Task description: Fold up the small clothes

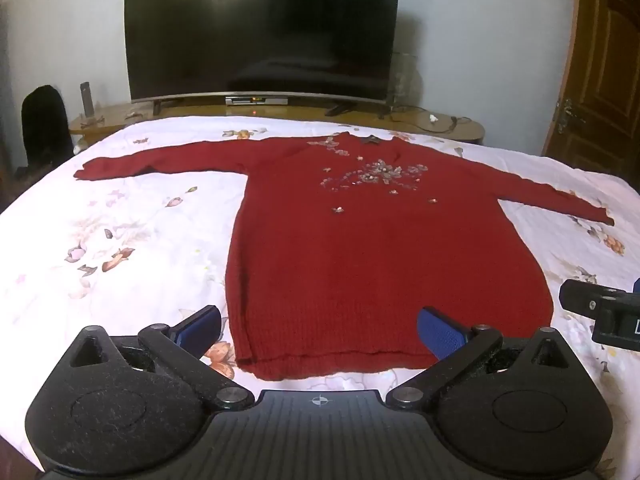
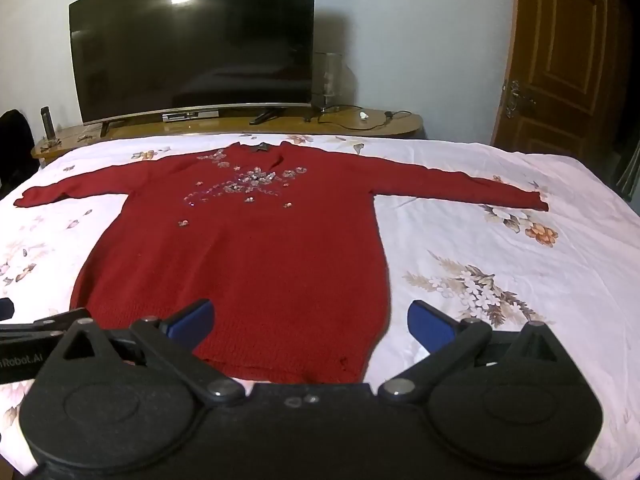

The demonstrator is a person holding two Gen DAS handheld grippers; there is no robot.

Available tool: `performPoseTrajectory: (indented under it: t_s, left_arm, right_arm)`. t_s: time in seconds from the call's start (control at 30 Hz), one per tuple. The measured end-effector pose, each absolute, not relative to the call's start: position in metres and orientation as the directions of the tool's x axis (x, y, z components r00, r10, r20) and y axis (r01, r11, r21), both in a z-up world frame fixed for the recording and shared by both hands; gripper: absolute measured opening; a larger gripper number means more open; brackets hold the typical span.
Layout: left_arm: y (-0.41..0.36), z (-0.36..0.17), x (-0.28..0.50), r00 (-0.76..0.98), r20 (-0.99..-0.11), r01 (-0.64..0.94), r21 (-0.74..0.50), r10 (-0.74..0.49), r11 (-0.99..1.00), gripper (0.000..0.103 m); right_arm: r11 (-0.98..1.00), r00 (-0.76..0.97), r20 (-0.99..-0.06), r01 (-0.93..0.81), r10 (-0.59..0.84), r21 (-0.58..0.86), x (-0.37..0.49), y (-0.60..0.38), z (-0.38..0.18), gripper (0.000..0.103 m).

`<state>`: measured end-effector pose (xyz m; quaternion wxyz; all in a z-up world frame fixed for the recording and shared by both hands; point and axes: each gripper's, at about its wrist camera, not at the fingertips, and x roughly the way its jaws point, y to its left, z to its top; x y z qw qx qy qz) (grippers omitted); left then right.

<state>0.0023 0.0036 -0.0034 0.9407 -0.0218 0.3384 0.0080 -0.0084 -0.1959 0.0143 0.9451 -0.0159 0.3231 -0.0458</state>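
Blue pads sit wide apart on both claws, nothing between them. The left gripper (image 1: 318, 330) hangs over the hem's left part, the right gripper (image 2: 312, 326) over its right part, probably so each can take a bottom corner for a first fold. Beyond them the red sweater (image 1: 360, 248) lies flat and face up on the floral sheet (image 1: 120, 220), sleeves spread sideways, neck away from the person, which leaves every edge reachable. Farther off stands a TV (image 1: 260, 28) on a wooden stand. Only the left view shows the left cuff clear of the sheet's edge; the right view shows the whole right sleeve (image 2: 460, 188) to its cuff, and more of the door (image 2: 560, 60).
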Motion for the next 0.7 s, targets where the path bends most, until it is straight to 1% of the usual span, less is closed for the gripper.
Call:
performPoseTrajectory:
  t_s: [0.7]
  left_arm:
    - [0.0044, -0.0039, 0.0037, 0.773, -0.635, -0.032, -0.036, 0.002, 0.999, 0.103]
  right_arm:
    - [0.995, 0.790, -0.605, 0.070, -0.097, -0.068, -0.0092, -0.1932, 0.0171, 0.102]
